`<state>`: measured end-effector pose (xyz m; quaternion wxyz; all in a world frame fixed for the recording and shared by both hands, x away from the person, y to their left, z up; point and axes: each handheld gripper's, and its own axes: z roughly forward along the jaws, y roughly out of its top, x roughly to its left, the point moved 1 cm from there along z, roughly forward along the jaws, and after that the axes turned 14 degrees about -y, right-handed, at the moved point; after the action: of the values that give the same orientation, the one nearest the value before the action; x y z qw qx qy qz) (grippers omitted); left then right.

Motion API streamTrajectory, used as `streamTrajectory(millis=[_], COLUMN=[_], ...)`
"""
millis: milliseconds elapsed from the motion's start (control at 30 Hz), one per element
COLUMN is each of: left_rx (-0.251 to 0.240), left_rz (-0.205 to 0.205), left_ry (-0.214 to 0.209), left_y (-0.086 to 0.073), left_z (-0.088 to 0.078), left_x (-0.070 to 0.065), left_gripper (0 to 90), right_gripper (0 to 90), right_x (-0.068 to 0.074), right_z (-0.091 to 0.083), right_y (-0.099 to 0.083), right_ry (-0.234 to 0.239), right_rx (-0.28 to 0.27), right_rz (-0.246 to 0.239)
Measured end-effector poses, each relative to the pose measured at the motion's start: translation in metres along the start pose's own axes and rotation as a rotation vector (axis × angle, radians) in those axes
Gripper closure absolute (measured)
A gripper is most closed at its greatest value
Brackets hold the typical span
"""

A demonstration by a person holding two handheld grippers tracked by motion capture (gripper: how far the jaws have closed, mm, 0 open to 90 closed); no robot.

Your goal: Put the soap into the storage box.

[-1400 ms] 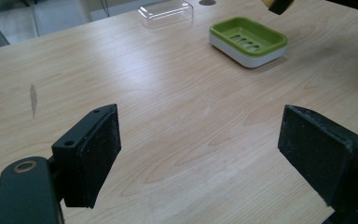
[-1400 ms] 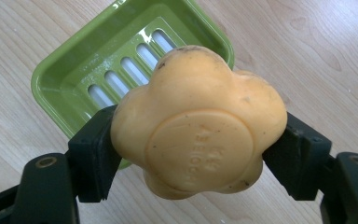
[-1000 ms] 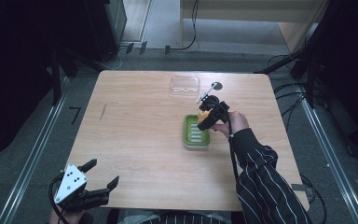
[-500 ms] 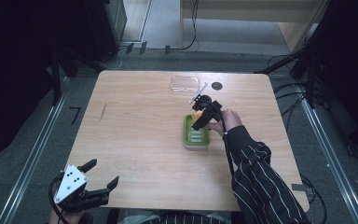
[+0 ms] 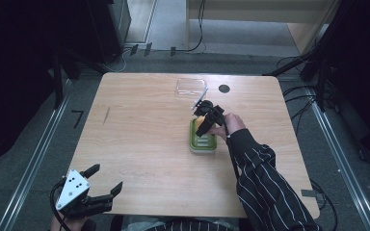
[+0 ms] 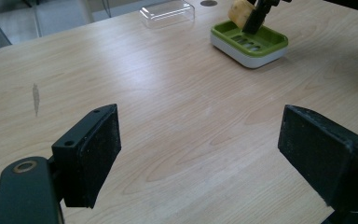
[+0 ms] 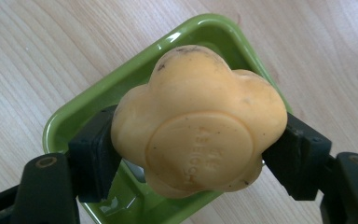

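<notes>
Yellow soap [image 7: 198, 121] is clamped between the right gripper's [image 7: 193, 154] jaws, just above the green dish's [image 7: 74, 116] far end. We risk it slipping sideways onto the table [image 5: 139, 139] on release. The left gripper [image 6: 209, 149], near-left, stands apart, empty.

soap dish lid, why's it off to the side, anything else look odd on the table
The clear lid lies apart from the green soap dish, near the table's far edge, so the dish stands open. That fits the work: the right gripper holds the yellow soap just above the dish. A dark streak marks the wood on the left. Nothing spilled or broken.
</notes>
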<state>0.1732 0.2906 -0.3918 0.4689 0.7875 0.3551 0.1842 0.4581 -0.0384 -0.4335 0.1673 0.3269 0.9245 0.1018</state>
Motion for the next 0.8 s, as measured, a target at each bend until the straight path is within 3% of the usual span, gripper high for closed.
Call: streamTrajectory(millis=[400,800], left_rx=[0.002,0.001], left_rz=[0.001,0.001], left_ry=[0.000,0.000], left_y=[0.000,0.000], left_z=[0.000,0.000], left_x=[0.000,0.000], left_gripper=[13.6,13.6], right_gripper=[26.6,26.6], right_x=[0.002,0.005], right_z=[0.009,0.016], right_y=[-0.001,-0.002], right_ry=[0.005,0.008], right_rx=[0.050,0.067], right_rz=[-0.012,-0.016])
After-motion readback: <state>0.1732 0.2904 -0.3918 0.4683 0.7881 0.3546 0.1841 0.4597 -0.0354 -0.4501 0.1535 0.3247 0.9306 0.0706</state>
